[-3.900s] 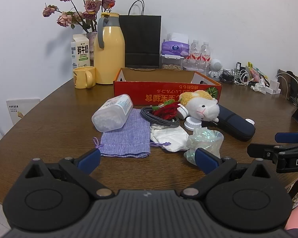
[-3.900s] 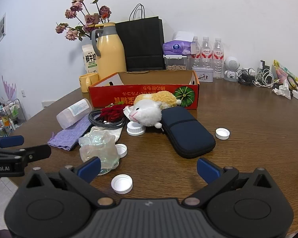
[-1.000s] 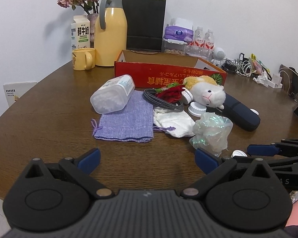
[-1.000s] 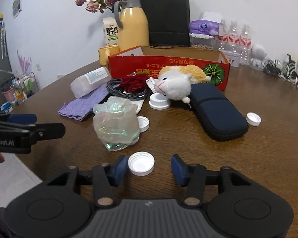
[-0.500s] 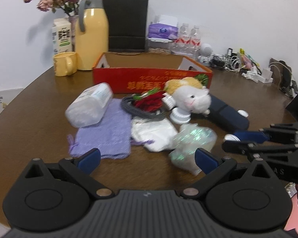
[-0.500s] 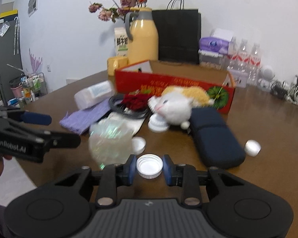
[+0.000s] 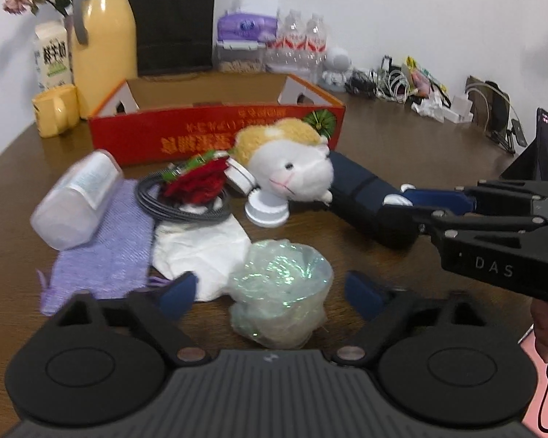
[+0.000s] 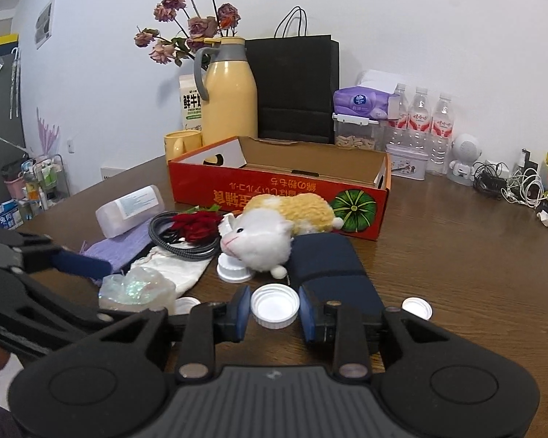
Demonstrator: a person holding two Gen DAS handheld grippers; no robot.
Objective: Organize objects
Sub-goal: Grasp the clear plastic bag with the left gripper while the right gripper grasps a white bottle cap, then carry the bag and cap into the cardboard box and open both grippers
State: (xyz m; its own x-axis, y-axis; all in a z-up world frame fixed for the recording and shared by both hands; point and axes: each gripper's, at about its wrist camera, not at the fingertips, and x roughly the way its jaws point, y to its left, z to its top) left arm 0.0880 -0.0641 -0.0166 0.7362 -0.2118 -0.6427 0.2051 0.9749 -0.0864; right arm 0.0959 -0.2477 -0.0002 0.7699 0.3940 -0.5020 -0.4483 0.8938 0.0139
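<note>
A crumpled iridescent plastic wrap [image 7: 281,292] lies on the brown table, between the blue pads of my left gripper [image 7: 268,294]. Its jaws are closing and the pads stand just clear of the wrap. My right gripper [image 8: 274,308] is shut on a white bottle cap [image 8: 274,306] and holds it above the table in front of the navy case [image 8: 325,259]. In the left wrist view the right gripper [image 7: 402,202] reaches in from the right with the cap [image 7: 396,200]. An open red cardboard box [image 8: 274,189] stands behind the pile.
A plush hamster [image 7: 292,168], a cable coil with a red rose [image 7: 197,186], a white cloth pouch [image 7: 201,248], a purple pouch [image 7: 106,255] and a clear container [image 7: 73,204] lie before the box. Loose white caps [image 8: 416,308] [image 8: 233,272] rest nearby. A yellow jug [image 8: 230,102] stands at the back.
My right gripper closed on the white cap and lifted it off the table. My left gripper swung right to straddle the plastic wrap, and its jaws have narrowed.
</note>
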